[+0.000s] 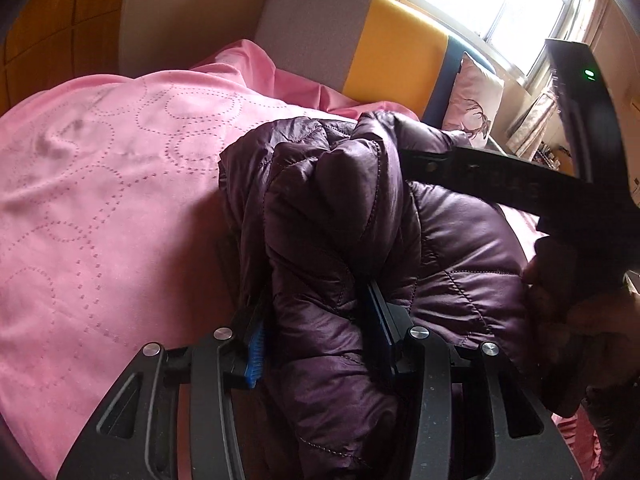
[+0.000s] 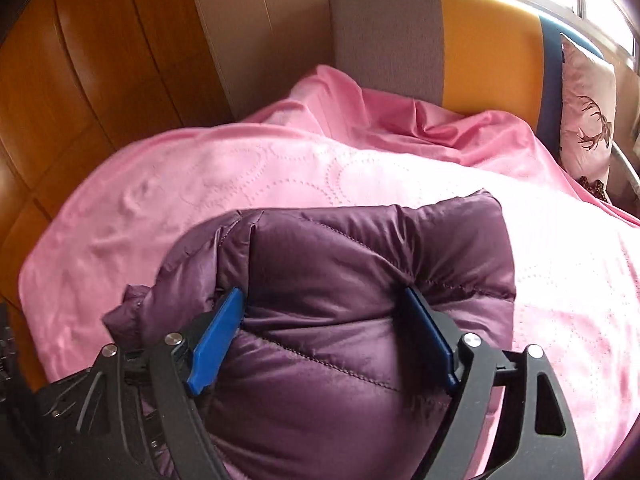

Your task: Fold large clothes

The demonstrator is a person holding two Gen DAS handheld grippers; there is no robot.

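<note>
Blue pads (image 2: 218, 340) of my right gripper (image 2: 326, 336) stand wide on either side of a fat roll of the purple down jacket (image 2: 340, 280); whether they press it, I cannot tell. My left gripper (image 1: 316, 332), set narrower, has a bunched fold of that jacket (image 1: 332, 216) between its fingers — it looks pinched to keep the bulk gathered. Slick quilted nylon, puffy and springy, so I judge it will want to unroll. Beyond both grippers lies the pink blanket (image 2: 280, 176), soft with dotted circles, then the grey-and-yellow headboard (image 2: 440, 36).
</note>
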